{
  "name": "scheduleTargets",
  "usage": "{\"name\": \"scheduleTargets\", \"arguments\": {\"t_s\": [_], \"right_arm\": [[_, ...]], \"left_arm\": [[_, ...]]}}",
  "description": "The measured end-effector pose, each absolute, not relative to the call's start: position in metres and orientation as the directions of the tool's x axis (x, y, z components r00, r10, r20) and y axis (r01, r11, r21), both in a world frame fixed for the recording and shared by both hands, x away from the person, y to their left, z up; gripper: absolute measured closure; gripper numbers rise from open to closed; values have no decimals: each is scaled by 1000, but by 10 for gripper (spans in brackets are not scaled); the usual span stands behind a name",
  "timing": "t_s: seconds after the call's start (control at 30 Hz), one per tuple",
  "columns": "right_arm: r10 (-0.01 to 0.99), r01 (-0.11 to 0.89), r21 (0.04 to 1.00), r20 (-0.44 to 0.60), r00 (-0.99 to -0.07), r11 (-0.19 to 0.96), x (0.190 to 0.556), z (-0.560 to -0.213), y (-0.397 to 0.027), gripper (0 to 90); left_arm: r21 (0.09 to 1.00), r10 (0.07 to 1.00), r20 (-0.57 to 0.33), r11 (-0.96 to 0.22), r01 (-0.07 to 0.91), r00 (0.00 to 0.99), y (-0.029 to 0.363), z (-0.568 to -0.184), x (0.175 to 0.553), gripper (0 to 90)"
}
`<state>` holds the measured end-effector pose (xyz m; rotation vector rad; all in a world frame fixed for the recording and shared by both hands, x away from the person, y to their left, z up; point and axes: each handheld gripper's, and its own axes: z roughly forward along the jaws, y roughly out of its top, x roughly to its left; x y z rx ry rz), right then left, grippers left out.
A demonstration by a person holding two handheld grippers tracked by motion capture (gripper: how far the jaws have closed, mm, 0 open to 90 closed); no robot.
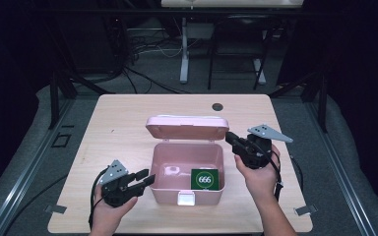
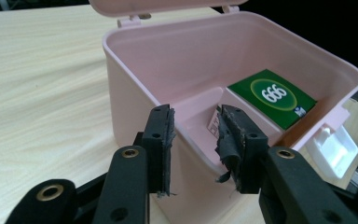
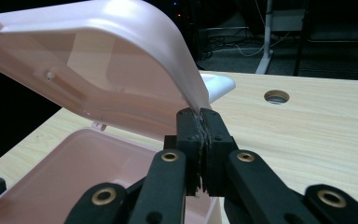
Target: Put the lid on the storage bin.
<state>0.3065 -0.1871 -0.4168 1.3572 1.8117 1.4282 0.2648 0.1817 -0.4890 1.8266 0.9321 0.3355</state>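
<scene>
Wooden table [image 1: 128, 118] carries a pink box [image 1: 187, 169] at centre, lid [image 1: 187, 127] raised toward the far side. Green "666" card [image 1: 204, 179] lies flat in the box's right front compartment. Right gripper [image 3: 200, 116] is clamped on the lid's edge. Left gripper [image 2: 196, 135] straddles the box's near-left wall, jaws parted, pads not pressing.
</scene>
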Motion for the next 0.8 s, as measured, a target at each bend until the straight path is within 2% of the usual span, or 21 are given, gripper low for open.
{"name": "scheduleTargets", "arguments": {"t_s": [0.43,0.8], "right_arm": [[885,408,912,211,-415,-26,301,-420,-188,877],[883,409,912,214,-418,-28,298,-421,-188,874]], "left_arm": [[902,763,-138,-167,399,632,184,-456,276,568],[924,773,-77,-183,337,630,178,-424,287,563]]}}
